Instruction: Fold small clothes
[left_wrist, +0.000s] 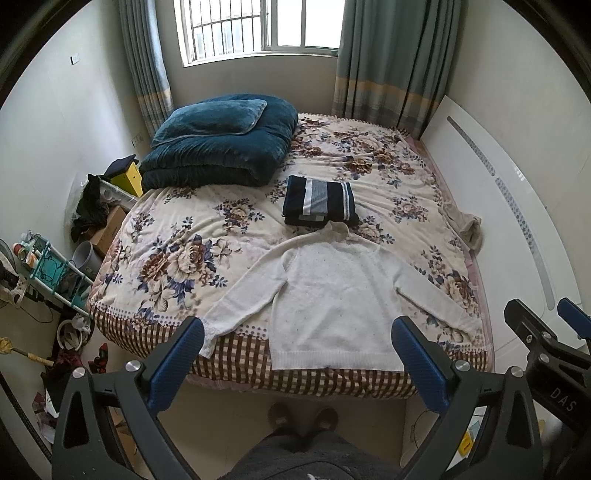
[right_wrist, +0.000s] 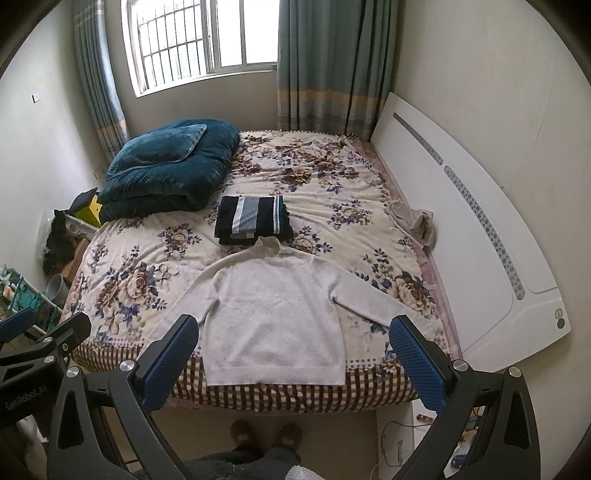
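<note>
Both grippers are held wide open above the foot of a bed, nothing gripped, with a white sweater laid flat beyond the fingers.

The lower frames of the left gripper (left_wrist: 297, 360) and the right gripper (right_wrist: 293, 360) are cut off by the picture edge, and the white sweater (left_wrist: 332, 306) is partly hidden at its left cuff and right sleeve by the blue pads (left_wrist: 177, 365). The sweater is seen spread face up on the floral bedspread (left_wrist: 177, 236), hem at the checked border, untouched by either gripper. Just beyond its collar a folded striped garment (left_wrist: 319, 199) is stacked. Farther back a folded teal quilt (left_wrist: 218, 147) is piled, and a beige cloth (left_wrist: 467, 227) is bunched beside the white headboard (left_wrist: 491, 206). Clutter left of the bed is too small to identify.
</note>
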